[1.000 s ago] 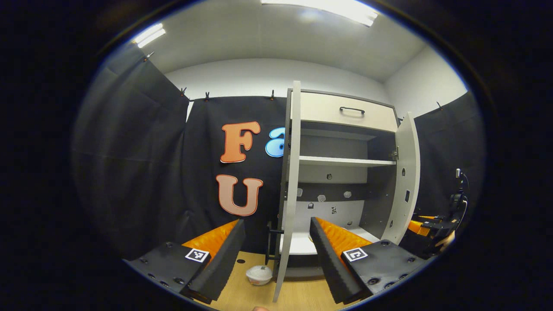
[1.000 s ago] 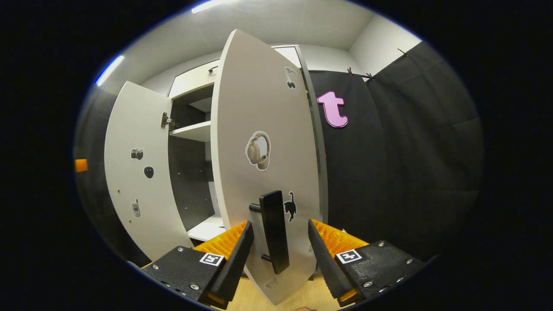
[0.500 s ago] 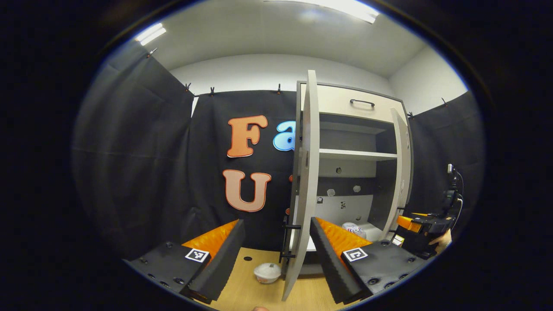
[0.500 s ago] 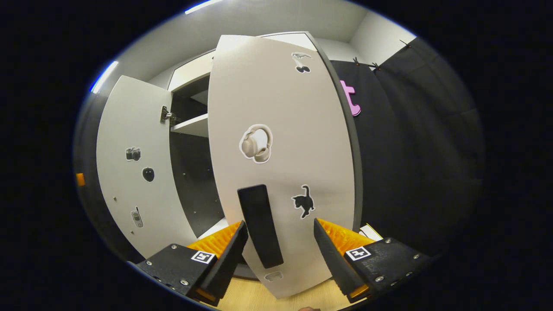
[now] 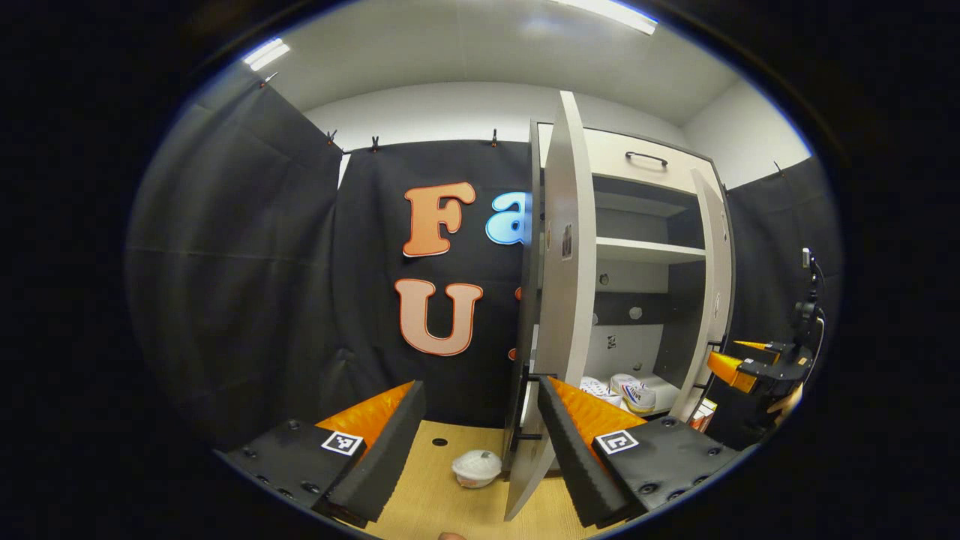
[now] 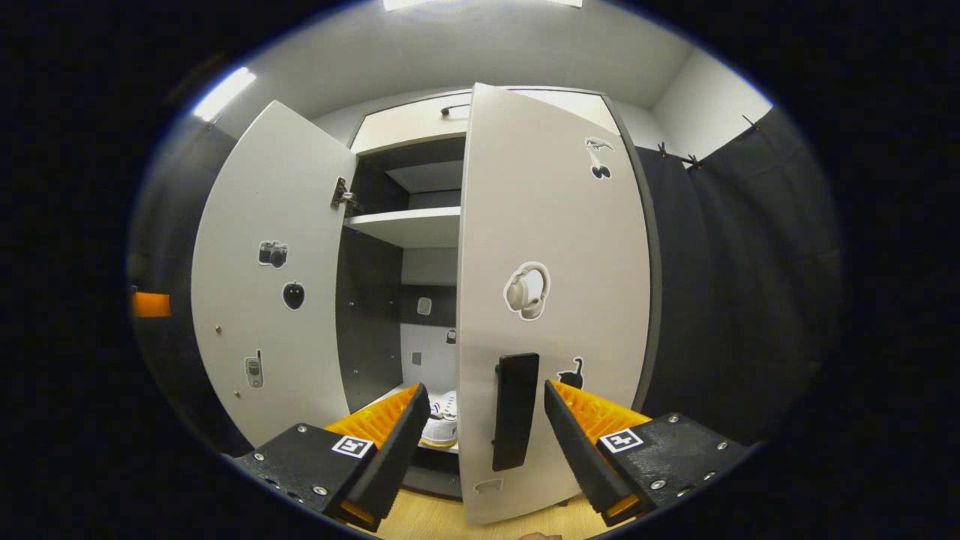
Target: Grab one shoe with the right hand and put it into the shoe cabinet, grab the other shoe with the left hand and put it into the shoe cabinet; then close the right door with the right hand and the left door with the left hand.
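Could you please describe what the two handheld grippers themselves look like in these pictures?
Each gripper, the left gripper and the right gripper, has two wedge-shaped fingers with ribbed inner faces. These sit on flat black plates studded with screws, each plate carrying a small square black-and-white marker. The left gripper view also shows the other gripper's body farther off, with a cable above it.

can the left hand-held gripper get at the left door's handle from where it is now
Probably yes. The left hand-held gripper is open and points at the left door, seen nearly edge-on just ahead. The dark handle sits on its outer face, with bare floor between and nothing blocking.
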A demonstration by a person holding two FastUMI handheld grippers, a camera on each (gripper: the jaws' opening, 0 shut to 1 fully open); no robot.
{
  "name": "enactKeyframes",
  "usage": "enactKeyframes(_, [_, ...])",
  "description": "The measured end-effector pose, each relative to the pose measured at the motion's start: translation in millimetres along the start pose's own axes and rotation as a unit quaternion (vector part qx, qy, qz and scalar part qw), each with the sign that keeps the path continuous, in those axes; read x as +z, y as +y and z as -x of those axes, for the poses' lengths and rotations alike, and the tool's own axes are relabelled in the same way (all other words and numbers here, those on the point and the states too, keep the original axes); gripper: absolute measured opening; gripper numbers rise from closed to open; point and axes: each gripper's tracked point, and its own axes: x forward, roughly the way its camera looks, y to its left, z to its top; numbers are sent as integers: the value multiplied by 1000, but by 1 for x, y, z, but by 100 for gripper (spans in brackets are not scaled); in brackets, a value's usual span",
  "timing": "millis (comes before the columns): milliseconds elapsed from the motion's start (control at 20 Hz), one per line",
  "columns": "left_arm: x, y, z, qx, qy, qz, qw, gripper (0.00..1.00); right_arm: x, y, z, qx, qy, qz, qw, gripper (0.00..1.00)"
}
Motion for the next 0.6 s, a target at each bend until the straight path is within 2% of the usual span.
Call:
enactKeyframes(250, [-24, -7, -20, -37, 13, -1, 999, 97, 10, 9, 11, 1, -13, -6, 1000, 94])
enactKeyframes(600, [-57, -20, -51, -99, 42, 34, 994, 96, 13, 2, 37, -30, -26, -3, 999, 94])
